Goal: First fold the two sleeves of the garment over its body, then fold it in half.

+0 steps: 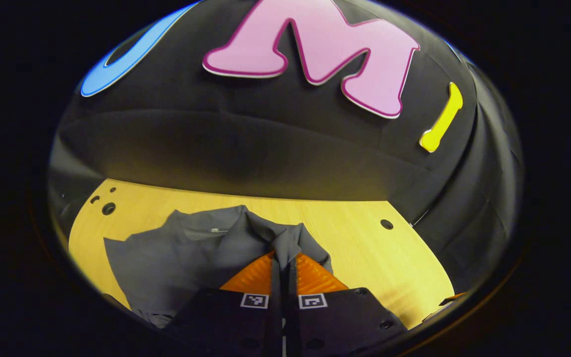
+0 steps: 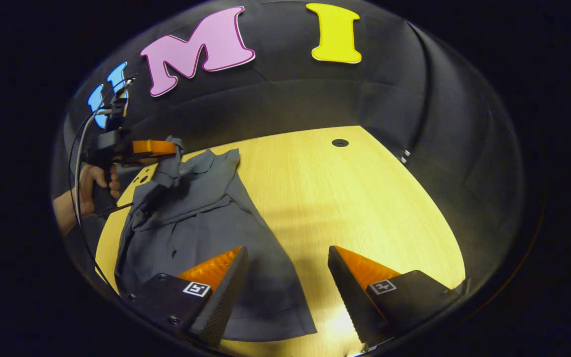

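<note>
A dark grey shirt [image 2: 206, 218] lies spread on the wooden table [image 2: 345, 198], collar toward the far side. In the left gripper view my left gripper [image 1: 284, 258] is shut on a bunched grey sleeve [image 1: 285, 238], which is lifted off the shirt's body [image 1: 176, 253]. The right gripper view shows that same left gripper [image 2: 166, 147] at the far left, held by a hand [image 2: 92, 183], with the sleeve [image 2: 174, 158] hanging from it. My right gripper [image 2: 288, 255] stands open above the shirt's near right hem, holding nothing.
The table has round cable holes [image 2: 340, 143] near the back and more holes [image 1: 108, 208] at its left end. Black cloth walls close in behind and to the right. Bare tabletop [image 1: 365, 248] lies right of the shirt.
</note>
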The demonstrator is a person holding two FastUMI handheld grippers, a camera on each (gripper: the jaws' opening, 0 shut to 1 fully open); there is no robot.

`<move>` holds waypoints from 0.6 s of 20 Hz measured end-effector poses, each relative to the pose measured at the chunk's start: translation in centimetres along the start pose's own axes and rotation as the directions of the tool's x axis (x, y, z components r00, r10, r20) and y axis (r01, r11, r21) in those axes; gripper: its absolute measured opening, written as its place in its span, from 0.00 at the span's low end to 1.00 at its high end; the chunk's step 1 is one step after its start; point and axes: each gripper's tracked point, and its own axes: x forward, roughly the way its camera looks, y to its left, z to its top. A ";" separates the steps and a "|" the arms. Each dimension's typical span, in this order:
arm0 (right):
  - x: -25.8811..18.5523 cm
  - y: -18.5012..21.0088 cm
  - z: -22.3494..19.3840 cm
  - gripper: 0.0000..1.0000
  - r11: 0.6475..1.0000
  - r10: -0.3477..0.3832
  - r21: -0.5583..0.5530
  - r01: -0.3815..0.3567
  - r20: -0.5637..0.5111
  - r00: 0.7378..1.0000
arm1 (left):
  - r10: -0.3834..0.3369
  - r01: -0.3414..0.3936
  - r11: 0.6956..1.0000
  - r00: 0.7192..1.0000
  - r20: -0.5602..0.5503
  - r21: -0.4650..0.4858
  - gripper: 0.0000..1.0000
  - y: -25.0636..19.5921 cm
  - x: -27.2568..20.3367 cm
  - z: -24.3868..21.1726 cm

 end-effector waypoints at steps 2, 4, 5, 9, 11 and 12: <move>-0.1 0.1 -0.4 0.99 1.000 0.003 -0.004 -0.003 -0.002 1.000 | 0.004 -0.004 1.000 1.000 -0.019 0.002 0.12 -1.0 1.0 -0.7; -0.1 0.0 -0.5 0.99 1.000 0.003 -0.018 -0.003 -0.004 1.000 | -0.002 0.002 1.000 0.999 -0.033 0.011 0.19 -1.7 1.3 -1.3; 0.1 0.0 -0.7 0.99 1.000 0.004 -0.023 -0.004 -0.007 1.000 | -0.003 0.004 1.000 0.999 -0.040 0.012 0.23 -2.0 0.9 -1.4; 0.5 0.4 -1.3 0.99 0.999 0.027 -0.030 -0.028 -0.029 0.999 | 0.000 0.000 1.000 1.000 -0.005 0.029 0.76 -1.9 -1.2 -1.1; 0.7 0.9 -1.7 0.99 0.998 0.049 -0.040 -0.050 -0.039 0.998 | 0.027 -0.027 0.997 1.000 0.007 0.075 0.99 -0.5 -3.6 -1.7; 0.8 1.0 -1.9 0.99 0.997 0.054 -0.052 -0.057 -0.047 0.997 | 0.042 -0.043 0.994 0.999 0.013 0.098 0.98 0.2 -5.1 -2.1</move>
